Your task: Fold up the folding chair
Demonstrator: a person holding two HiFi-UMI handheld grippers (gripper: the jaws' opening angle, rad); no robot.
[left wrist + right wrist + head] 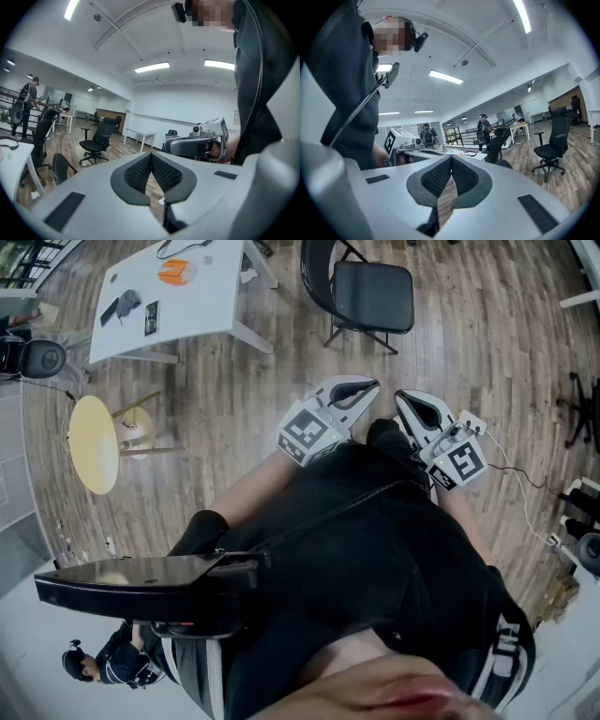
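Black padded folding chair on a metal frame (373,294) stands unfolded straight ahead of my fingertips, well apart. My left gripper (359,387) and right gripper (410,401) both have jaws pressed together, holding nothing. I judge the left marginally nearer.

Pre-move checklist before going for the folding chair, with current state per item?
1. Folding chair in view, standing unfolded: ok.
2. Left gripper empty: ok, jaws shut on nothing.
3. Right gripper empty: ok, jaws shut on nothing.
4. Jaws open for a grasp: not ok.
5. Grippers at the chair: not ok, both held near the person's body, apart from it.
6. Chair's hinge or latch: cannot tell, too small.
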